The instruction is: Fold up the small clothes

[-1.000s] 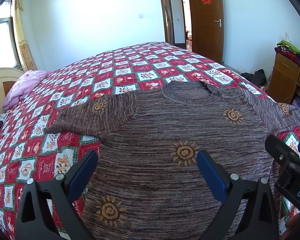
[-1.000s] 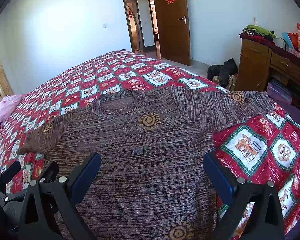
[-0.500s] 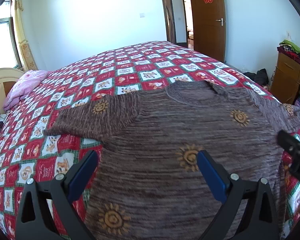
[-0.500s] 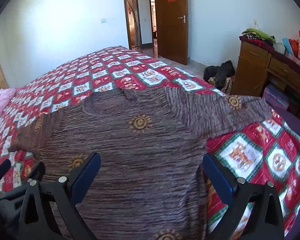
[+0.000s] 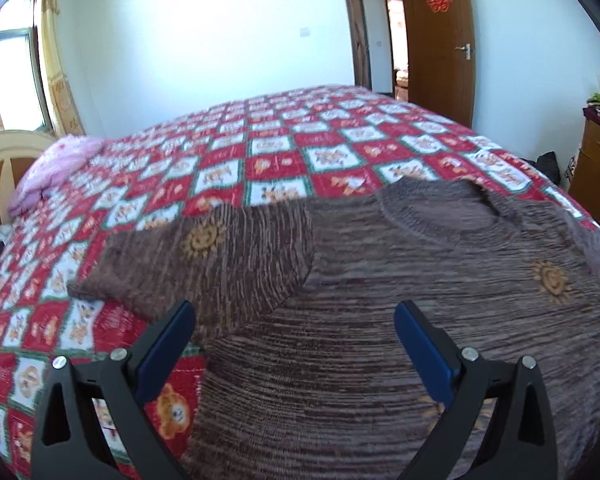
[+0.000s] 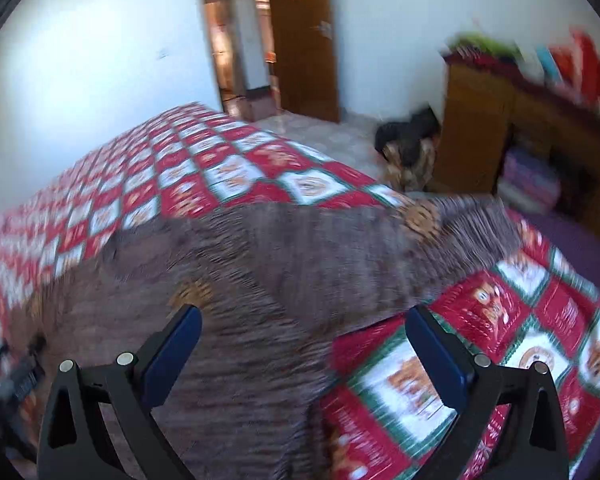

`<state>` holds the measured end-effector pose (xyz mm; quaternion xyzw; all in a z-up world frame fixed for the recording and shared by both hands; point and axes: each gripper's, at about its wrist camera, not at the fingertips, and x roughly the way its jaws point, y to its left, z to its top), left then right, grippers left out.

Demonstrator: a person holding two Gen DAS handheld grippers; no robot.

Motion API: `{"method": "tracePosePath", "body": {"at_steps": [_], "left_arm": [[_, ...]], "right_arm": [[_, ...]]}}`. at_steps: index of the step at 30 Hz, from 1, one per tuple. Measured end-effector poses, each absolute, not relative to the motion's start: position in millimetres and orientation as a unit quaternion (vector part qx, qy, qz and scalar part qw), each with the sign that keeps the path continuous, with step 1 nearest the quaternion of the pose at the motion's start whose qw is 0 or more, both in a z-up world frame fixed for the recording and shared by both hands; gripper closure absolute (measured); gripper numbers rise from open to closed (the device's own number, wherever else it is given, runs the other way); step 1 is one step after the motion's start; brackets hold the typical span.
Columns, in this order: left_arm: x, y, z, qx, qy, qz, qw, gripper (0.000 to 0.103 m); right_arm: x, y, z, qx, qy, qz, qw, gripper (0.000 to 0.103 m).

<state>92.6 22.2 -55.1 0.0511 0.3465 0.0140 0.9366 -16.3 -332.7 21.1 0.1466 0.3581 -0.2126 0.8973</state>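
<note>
A small brown knit sweater [image 5: 380, 320] with orange sun motifs lies flat on the bed, neck away from me, both sleeves spread. My left gripper [image 5: 294, 322] is open and empty above the sweater's left armpit, with the left sleeve [image 5: 204, 256] ahead of it. My right gripper [image 6: 304, 330] is open and empty above the sweater's [image 6: 240, 300] right side, near where the right sleeve [image 6: 440, 236] joins the body. The right wrist view is blurred.
The bed has a red, white and green checked quilt [image 5: 260, 148]. A pink pillow [image 5: 56, 168] lies at its left. A wooden dresser [image 6: 500, 128] stands to the right, with a dark heap [image 6: 408, 148] on the floor by an open brown door [image 5: 436, 40].
My left gripper has swung left toward the left sleeve. My right gripper has swung right toward the right sleeve. Both stay open. The sweater has not moved.
</note>
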Motion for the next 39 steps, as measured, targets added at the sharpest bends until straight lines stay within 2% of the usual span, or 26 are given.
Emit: {"method": "tracePosePath", "body": {"at_steps": [6, 10, 14, 18, 20, 25, 26, 27, 28, 39], "left_arm": [[101, 29, -88, 0.028, 0.385, 0.016, 0.922, 0.001], [103, 26, -90, 0.029, 0.394, 0.012, 0.919, 0.0], [102, 20, -93, 0.043, 0.395, 0.013, 0.918, 0.0], [106, 25, -94, 0.03, 0.398, 0.005, 0.917, 0.0], [107, 26, -95, 0.024, 0.399, 0.001, 0.917, 0.0], [108, 25, -96, 0.027, 0.398, 0.001, 0.917, 0.0], [108, 25, -96, 0.026, 0.397, 0.0, 0.917, 0.0], [108, 25, -96, 0.024, 0.397, -0.002, 0.917, 0.0], [108, 25, -96, 0.023, 0.397, -0.003, 0.917, 0.0], [107, 29, -97, 0.009, 0.395, -0.018, 0.918, 0.0]], "right_arm": [[-37, -439, 18, 0.198, 0.331, -0.315, 0.867, 0.005], [-42, -492, 9, 0.195, 0.325, -0.363, 0.851, 0.021], [-30, -519, -8, 0.176, 0.352, -0.375, 0.839, 0.022], [-23, -534, -22, 0.22, 0.363, -0.366, 0.828, 0.024], [-18, -542, -28, 0.23, 0.37, -0.362, 0.824, 0.039], [-12, -545, -31, 0.203, 0.379, -0.363, 0.827, 0.052], [-11, -546, -33, 0.202, 0.378, -0.36, 0.829, 0.07], [-11, -546, -32, 0.202, 0.377, -0.357, 0.83, 0.077], [-11, -547, -31, 0.204, 0.375, -0.348, 0.835, 0.089], [-12, -530, 2, 0.234, 0.337, -0.29, 0.864, 0.092]]}}
